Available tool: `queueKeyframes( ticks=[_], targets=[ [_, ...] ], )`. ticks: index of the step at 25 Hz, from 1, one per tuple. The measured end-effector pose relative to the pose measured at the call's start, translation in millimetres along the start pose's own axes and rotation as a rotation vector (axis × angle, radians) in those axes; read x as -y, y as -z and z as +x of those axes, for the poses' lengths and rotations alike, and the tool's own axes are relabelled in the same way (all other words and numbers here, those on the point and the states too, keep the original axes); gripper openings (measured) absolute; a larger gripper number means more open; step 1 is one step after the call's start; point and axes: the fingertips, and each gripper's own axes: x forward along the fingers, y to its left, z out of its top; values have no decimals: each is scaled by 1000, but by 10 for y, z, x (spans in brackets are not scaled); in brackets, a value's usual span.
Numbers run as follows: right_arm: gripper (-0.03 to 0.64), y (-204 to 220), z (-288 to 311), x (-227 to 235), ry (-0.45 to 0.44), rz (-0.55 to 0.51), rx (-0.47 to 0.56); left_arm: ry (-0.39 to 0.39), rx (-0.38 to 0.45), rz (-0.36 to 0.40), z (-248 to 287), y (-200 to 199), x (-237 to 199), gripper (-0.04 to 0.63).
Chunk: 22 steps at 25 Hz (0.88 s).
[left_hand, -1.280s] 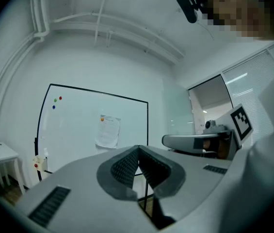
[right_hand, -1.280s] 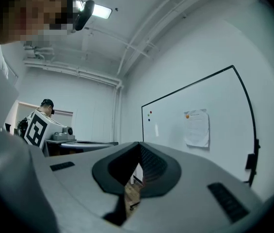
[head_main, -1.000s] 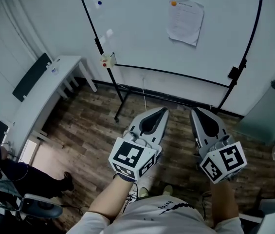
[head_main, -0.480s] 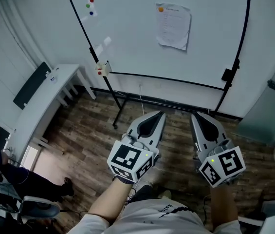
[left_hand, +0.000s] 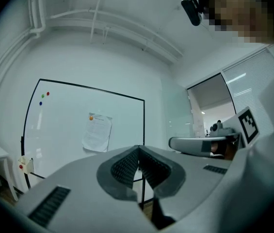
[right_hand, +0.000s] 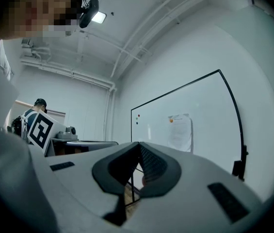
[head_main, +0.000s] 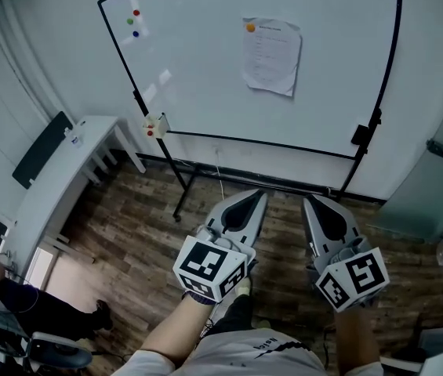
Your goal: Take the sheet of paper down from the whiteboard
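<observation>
A white printed sheet of paper (head_main: 270,56) hangs on the whiteboard (head_main: 205,77), pinned at its top left corner by an orange magnet (head_main: 250,28). The same sheet of paper (left_hand: 97,132) shows in the left gripper view, and the sheet of paper (right_hand: 180,131) in the right gripper view. My left gripper (head_main: 255,197) and right gripper (head_main: 312,202) are held side by side well short of the board, both pointing at it. Both are shut with nothing between the jaws.
The whiteboard stands on a black frame (head_main: 176,180) over a wooden floor. Red, green and blue magnets (head_main: 133,22) sit at its top left. A white desk (head_main: 56,188) stands at the left. A person sits at the lower left (head_main: 17,304).
The whiteboard and sheet have shifted down and left in the head view, showing the board's top edge. Both grippers have kept their pose side by side and stayed shut.
</observation>
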Motion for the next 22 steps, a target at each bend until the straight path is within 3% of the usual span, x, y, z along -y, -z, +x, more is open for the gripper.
queueKeyframes(
  ticks=[13, 22],
  targets=[
    [11, 207, 1301, 618, 48, -23, -36, 28, 0, -16, 1061, 66, -1160, 12],
    [12, 217, 2287, 1087, 136, -41, -27, 72, 21, 26, 1826, -92, -2073, 11]
  ],
)
